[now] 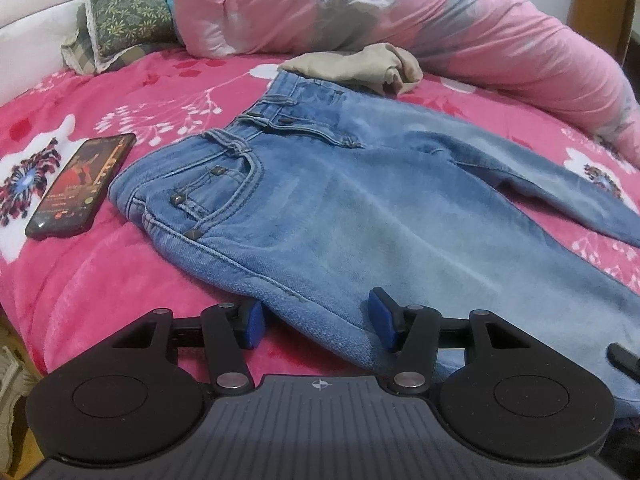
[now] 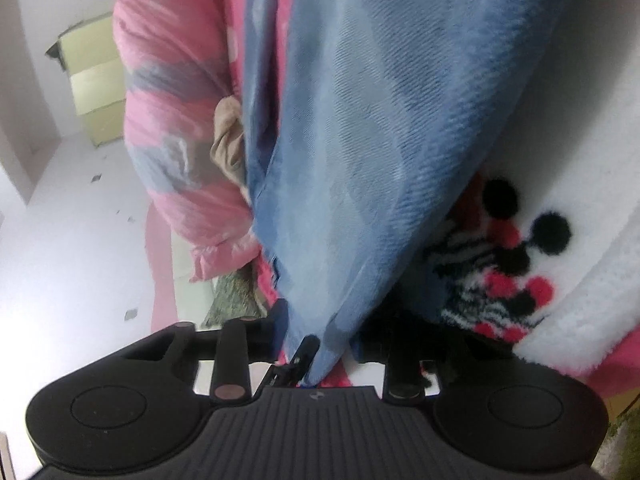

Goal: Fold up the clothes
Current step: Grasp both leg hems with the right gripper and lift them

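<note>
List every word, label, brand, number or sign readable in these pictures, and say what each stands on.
No text can be read.
Phone screen: a picture with small lines of writing, too small and blurred to read.
Left gripper body: a small crosshair mark, no letters.
Jeans: rivets and stitching, no readable label.
Right wrist view: blurred, no writing.

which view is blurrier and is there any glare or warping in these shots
Right wrist view is softer: the jeans fill the frame close up, smeared, and the white wall at left looks washed out. Left wrist view is sharper, rivets readable on the jeans, the phone screen glowing; fisheye bends the bed's edges and darkens the corners.
</note>
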Demonstrator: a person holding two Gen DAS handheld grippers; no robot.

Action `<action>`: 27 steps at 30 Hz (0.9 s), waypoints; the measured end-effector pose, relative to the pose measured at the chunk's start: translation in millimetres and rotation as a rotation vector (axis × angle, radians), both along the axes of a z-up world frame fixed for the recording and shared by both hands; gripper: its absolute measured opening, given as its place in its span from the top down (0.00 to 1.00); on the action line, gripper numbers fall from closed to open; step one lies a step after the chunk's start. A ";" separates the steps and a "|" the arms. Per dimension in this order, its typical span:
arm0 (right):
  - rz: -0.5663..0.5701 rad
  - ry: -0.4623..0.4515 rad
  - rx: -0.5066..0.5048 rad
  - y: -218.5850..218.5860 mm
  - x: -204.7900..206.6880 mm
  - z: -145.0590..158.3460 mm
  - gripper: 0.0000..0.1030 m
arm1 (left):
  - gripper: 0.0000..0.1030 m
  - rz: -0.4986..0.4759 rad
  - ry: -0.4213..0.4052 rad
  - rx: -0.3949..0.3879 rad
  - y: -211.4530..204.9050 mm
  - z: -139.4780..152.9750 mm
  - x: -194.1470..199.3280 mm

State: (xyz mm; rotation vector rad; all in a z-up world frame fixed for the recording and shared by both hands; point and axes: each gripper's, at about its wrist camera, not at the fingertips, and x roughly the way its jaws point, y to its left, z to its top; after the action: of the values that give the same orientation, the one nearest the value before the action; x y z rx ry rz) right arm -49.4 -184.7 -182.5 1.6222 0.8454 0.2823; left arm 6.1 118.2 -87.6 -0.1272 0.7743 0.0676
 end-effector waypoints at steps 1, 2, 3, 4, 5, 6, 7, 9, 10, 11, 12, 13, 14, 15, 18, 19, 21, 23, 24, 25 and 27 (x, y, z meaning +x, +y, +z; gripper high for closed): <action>-0.006 0.011 -0.005 0.2 -0.4 -0.6 0.78 | 0.49 0.000 0.004 0.005 -0.9 0.4 0.5; -0.012 0.019 -0.011 0.6 -0.9 -0.9 0.81 | 0.49 0.000 0.007 0.011 -1.6 0.8 1.0; -0.016 0.021 -0.021 1.3 -1.7 -0.7 0.84 | 0.49 -0.001 0.010 0.017 -2.4 1.1 1.5; -0.019 0.023 -0.031 2.0 -2.5 -0.4 0.86 | 0.49 0.000 0.013 0.022 -3.2 1.4 1.7; -0.022 0.026 -0.040 2.6 -3.1 -0.3 0.88 | 0.49 0.000 0.016 0.027 -4.0 1.6 1.7; -0.024 0.029 -0.044 2.8 -3.4 -0.6 0.90 | 0.49 0.002 0.018 0.032 -5.0 1.8 1.9; -0.027 0.032 -0.044 2.7 -3.7 -1.0 0.90 | 0.49 0.003 0.020 0.037 -5.8 2.0 2.4; -0.030 0.038 -0.042 2.3 -4.2 -2.3 0.90 | 0.49 0.006 0.023 0.047 -7.3 2.1 3.3; -0.032 0.040 -0.039 1.5 -5.2 -2.9 0.90 | 0.49 0.009 0.024 0.051 -8.1 2.0 3.5; -0.033 0.043 -0.038 1.2 -5.1 -3.5 0.90 | 0.49 0.011 0.024 0.054 -8.9 1.7 3.5; -0.034 0.046 -0.036 0.8 -5.6 -4.3 0.90 | 0.49 0.013 0.025 0.058 -9.7 1.5 3.5; -0.035 0.048 -0.034 0.8 -5.6 -4.8 0.90 | 0.49 0.014 0.025 0.063 -10.5 1.3 3.6; -0.035 0.050 -0.033 0.8 -5.4 -5.2 0.90 | 0.49 0.016 0.026 0.067 -11.2 1.1 3.6; -0.036 0.051 -0.034 1.0 -5.0 -5.5 0.90 | 0.49 0.017 0.026 0.070 -11.5 0.9 3.7; -0.039 0.055 -0.035 1.5 -4.0 -6.4 0.91 | 0.49 0.020 0.030 0.078 -13.0 1.0 4.3; -0.040 0.057 -0.035 1.3 -4.5 -7.1 0.91 | 0.49 0.021 0.031 0.081 -13.5 1.1 4.6; -0.040 0.061 -0.037 1.0 -4.4 -7.4 0.92 | 0.48 0.021 0.032 0.088 -14.5 1.2 4.9; -0.039 0.064 -0.039 0.8 -3.6 -7.2 0.91 | 0.48 0.020 0.032 0.093 -15.3 1.1 4.8; -0.039 0.065 -0.038 0.8 -2.9 -7.2 0.91 | 0.48 0.019 0.032 0.096 -15.6 1.0 4.7; -0.039 0.066 -0.038 0.8 -2.2 -7.2 0.91 | 0.48 0.019 0.032 0.098 -15.9 0.9 4.6; -0.039 0.067 -0.036 0.5 -1.2 -7.4 0.91 | 0.48 0.019 0.031 0.101 -16.1 0.6 4.6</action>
State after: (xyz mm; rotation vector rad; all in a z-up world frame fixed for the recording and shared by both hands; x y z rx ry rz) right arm -50.7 -184.2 -189.9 1.6197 0.8640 0.1851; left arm 10.7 102.1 -87.0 -0.0375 0.7994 0.1265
